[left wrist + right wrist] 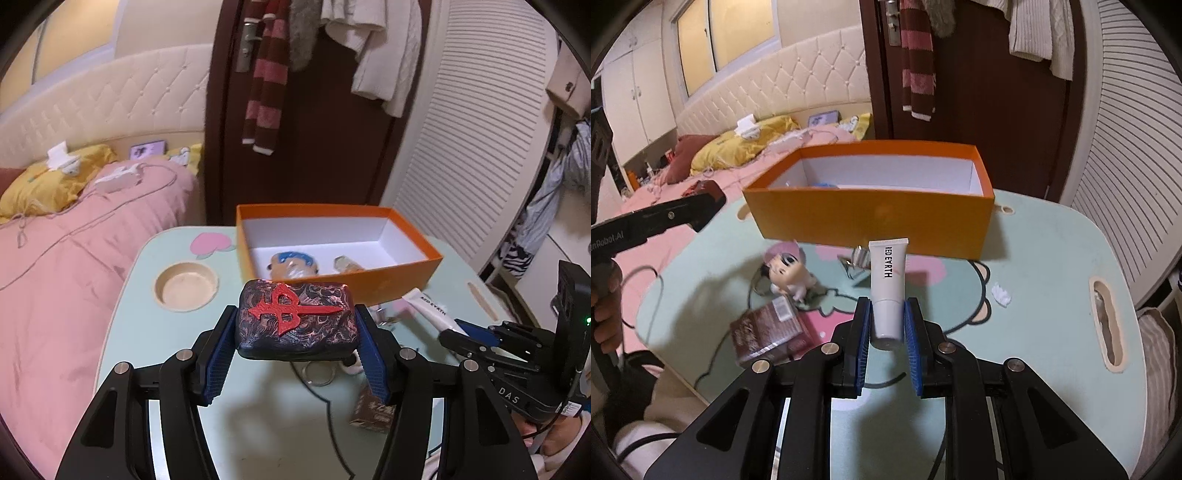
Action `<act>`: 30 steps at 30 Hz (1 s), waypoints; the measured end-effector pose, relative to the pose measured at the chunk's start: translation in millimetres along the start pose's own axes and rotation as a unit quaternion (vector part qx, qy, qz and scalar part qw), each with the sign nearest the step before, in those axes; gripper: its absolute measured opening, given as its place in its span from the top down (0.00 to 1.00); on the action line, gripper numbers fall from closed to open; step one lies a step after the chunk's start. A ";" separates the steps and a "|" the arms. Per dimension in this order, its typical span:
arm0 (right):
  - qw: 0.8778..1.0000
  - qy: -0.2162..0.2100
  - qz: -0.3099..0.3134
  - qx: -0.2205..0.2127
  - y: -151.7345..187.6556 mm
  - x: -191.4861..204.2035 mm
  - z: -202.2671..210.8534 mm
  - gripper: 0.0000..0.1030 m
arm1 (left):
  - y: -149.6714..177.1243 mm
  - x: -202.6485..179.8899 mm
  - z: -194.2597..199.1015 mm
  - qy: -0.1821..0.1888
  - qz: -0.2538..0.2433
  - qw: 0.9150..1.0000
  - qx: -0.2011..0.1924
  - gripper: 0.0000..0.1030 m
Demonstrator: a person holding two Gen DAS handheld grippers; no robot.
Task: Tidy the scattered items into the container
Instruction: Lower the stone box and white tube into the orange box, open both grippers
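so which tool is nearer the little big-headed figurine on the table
Hard to call. The figurine lies on the table just beyond and below the left tool; the right tool is off to its side.

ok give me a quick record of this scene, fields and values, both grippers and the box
left gripper: shut on dark block with red symbol
right gripper: shut on white tube, cap end in the pads
box: orange, open, on the table
in box: blue-haired figure, small clear item
still on table: pink-capped figure, brown packet, ring
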State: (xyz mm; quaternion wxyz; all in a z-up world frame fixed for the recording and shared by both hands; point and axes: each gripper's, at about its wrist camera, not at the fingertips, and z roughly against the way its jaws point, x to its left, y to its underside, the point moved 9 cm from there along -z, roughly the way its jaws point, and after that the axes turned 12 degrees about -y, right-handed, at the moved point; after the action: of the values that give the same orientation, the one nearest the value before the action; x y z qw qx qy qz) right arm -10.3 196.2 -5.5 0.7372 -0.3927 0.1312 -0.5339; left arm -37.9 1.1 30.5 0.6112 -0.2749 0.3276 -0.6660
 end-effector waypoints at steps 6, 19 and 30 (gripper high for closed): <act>1.000 -0.013 0.007 -0.021 -23.7 10.0 12.6 0.81 | -23.9 -4.9 -4.3 -0.003 -0.009 1.000 -0.012 0.42; 1.000 -0.013 0.018 -0.013 -93.3 -4.3 -26.9 0.81 | -72.4 -33.6 -68.8 0.009 -0.023 1.000 0.009 0.42; 0.999 -0.021 -0.029 0.021 -106.1 -36.5 -92.5 0.81 | -52.5 -38.1 -119.4 -0.015 -0.043 0.998 0.049 0.42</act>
State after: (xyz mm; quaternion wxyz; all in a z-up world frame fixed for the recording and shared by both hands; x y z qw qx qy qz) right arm -154.0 175.2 1.8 0.7324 -0.3919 0.0929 -0.5490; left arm -158.9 53.0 -3.4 0.5995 -0.2684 0.2733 -0.7027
